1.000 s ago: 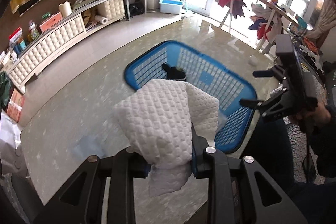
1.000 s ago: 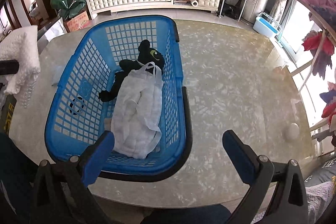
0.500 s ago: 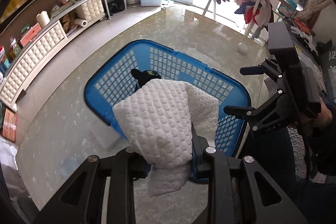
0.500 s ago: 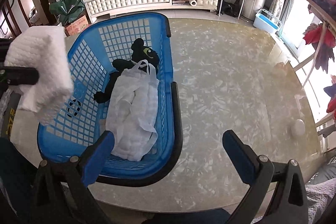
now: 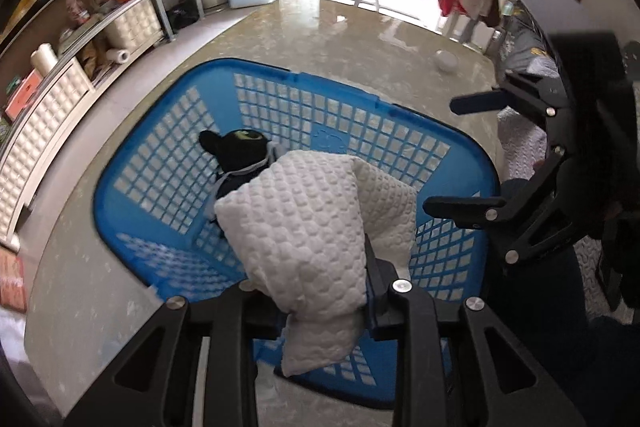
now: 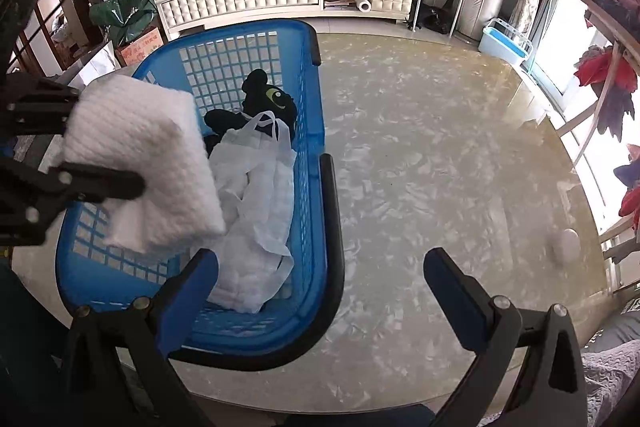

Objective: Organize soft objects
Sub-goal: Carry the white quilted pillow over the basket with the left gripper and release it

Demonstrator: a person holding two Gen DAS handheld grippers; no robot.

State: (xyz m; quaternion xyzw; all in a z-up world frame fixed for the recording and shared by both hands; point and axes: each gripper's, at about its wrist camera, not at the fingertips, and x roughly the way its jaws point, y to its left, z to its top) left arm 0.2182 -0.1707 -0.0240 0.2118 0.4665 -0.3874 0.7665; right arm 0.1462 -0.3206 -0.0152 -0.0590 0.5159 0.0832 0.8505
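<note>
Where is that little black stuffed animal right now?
The black plush toy lies inside the blue basket near its far end, partly under a white bag; in the right wrist view it is left of centre.

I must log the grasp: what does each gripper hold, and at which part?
The left gripper pinches the white quilted cloth near its lower end, above the blue basket. The right gripper is open and holds nothing.

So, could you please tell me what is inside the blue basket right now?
The blue basket holds a black plush toy with a white bag partly over it; whatever lies beneath them is hidden.
</note>
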